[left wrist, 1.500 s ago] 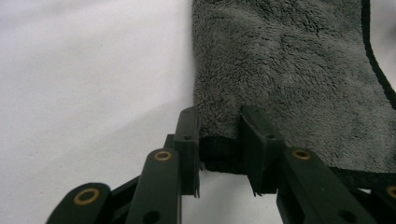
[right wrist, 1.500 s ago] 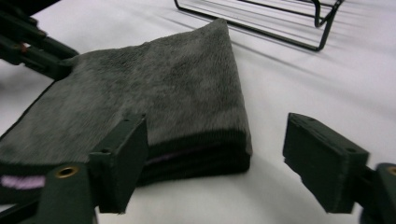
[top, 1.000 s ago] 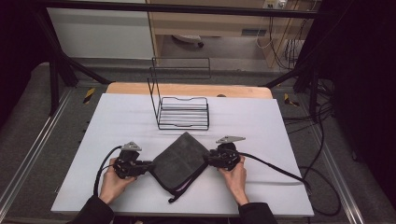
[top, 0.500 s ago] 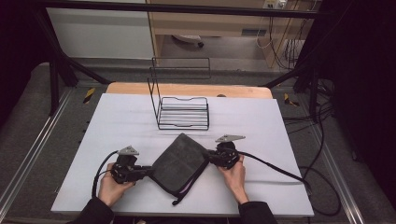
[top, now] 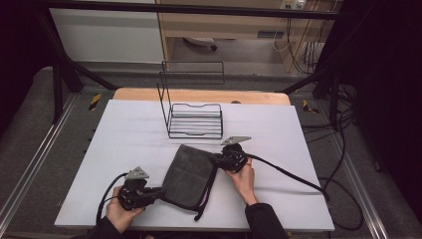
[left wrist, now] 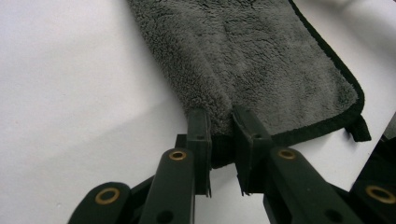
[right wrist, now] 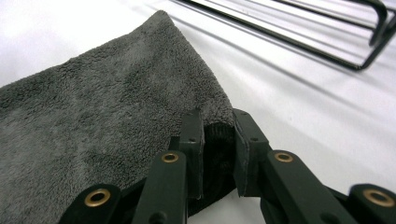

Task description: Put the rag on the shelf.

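A dark grey fleece towel (top: 189, 174) lies folded on the white worktop (top: 124, 134), held at two opposite ends by a person working a pair of hand-held tools. Its pile is thick and nubby, its edges bound in black trim, and a black hanging loop (left wrist: 358, 129) juts from one corner in the left gripper view. A loose length of black edging (top: 205, 204) trails off the cloth toward the near edge of the worktop.

The towel's long axis runs on a diagonal — from the near left, by the person's left hand (top: 119, 213), up to the far right, by the right hand (top: 243, 177). Its far corner points toward the black wire rack (top: 195, 119) standing behind it, near but apart from the cloth.

The left claw (left wrist: 220, 135) is pinching the towel's near-left hem, its jaws drawn in on the black-trimmed border with fleece bunched between them. The right claw (right wrist: 218, 135) is pinching the opposite end in the same way, its jaws closed on a thick folded edge of the pile, with the rack's wires crossing the worktop beyond in the right gripper view.

A black cable (top: 293, 177) trails from the right tool across the worktop and over its right side — another loops from the left tool by the near edge.
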### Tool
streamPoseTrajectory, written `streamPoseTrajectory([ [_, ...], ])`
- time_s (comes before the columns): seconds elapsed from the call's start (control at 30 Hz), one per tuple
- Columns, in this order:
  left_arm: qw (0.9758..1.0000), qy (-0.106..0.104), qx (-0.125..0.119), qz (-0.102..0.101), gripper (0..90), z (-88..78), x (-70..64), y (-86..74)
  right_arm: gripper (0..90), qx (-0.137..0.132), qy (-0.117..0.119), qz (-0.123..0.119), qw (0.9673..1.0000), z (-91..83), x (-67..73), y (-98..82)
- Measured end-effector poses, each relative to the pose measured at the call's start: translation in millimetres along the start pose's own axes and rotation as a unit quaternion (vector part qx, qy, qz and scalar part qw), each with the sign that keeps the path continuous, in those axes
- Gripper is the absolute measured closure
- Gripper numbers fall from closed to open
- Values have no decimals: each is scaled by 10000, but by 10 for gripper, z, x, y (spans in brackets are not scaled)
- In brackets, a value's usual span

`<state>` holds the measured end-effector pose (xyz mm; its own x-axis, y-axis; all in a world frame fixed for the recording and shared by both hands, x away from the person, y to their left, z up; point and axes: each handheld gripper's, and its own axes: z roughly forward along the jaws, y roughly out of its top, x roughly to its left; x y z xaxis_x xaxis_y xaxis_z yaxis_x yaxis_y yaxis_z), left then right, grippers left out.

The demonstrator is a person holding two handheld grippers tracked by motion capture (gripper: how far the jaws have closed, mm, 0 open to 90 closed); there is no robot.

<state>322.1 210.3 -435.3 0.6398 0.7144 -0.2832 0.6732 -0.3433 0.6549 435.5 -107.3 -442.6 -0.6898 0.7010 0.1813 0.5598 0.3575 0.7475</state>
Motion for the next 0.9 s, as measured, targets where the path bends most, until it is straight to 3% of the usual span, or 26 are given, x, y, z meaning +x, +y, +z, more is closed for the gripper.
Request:
streamPoseTrajectory([
  [0.37, 10000, 58, -28, -22, 772, 2, -222, -69, 768, 15, 146, -348, 9993, 155, 20, 151],
  [0.6, 10000, 80, -46, 1, 760, 32, -215, -92, 738, 15, 116, -342, 9993, 228, 10, 121],
  [0.77, 9999, 72, -43, 100, 728, 21, -197, -89, 612, -123, -123, -407, 9990, 184, 37, 111],
  [0.87, 9998, 7, -40, 195, 629, -16, -161, -72, 422, -378, -171, -390, 9984, -10, 63, 136],
  [0.9, 9997, 17, -78, 217, 629, -31, -150, -64, 422, -378, -171, -390, 9984, -10, 63, 136],
])
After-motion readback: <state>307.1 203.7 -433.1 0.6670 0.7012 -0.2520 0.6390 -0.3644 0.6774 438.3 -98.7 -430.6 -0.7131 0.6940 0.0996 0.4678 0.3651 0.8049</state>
